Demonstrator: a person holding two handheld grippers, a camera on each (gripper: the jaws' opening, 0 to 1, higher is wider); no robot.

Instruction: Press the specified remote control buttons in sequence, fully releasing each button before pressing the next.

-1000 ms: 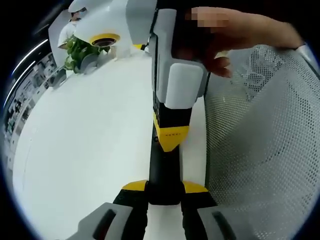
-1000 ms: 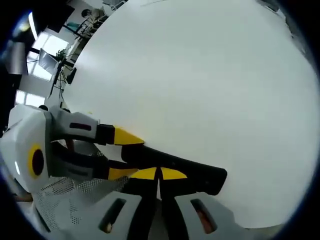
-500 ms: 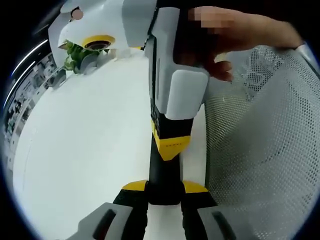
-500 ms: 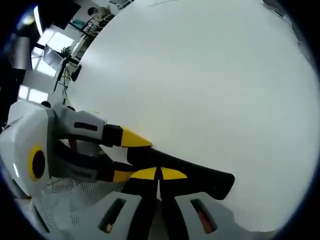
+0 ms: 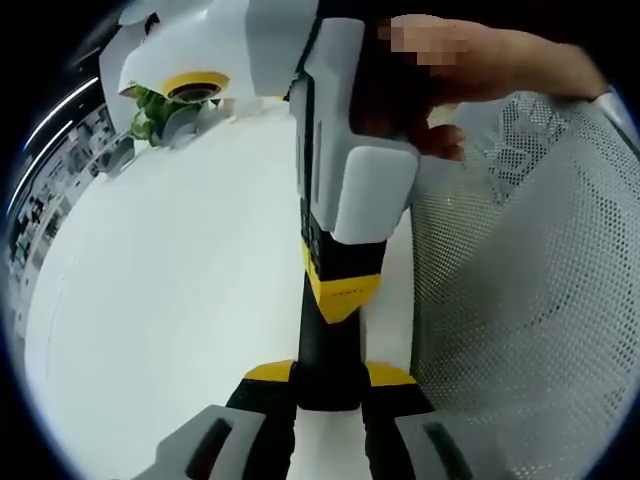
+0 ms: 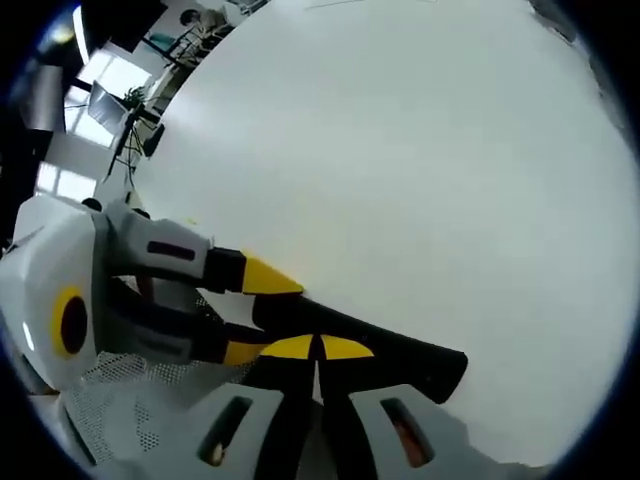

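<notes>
Barely shifted since before, 2 grippers, left (image 5: 328,385) and right (image 6: 318,350), pinch 1 black remote (image 6: 380,350).

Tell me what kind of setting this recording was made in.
Probably an indoor lab or office workspace. A broad white table takes up most of both views, a perforated white mesh surface, perhaps a chair, sits beside it, and a green plant and bright windows show at the far edge.

White table (image 5: 170,280); green plant (image 5: 152,100) at far edge; mesh basket (image 5: 520,300) beside.
</notes>
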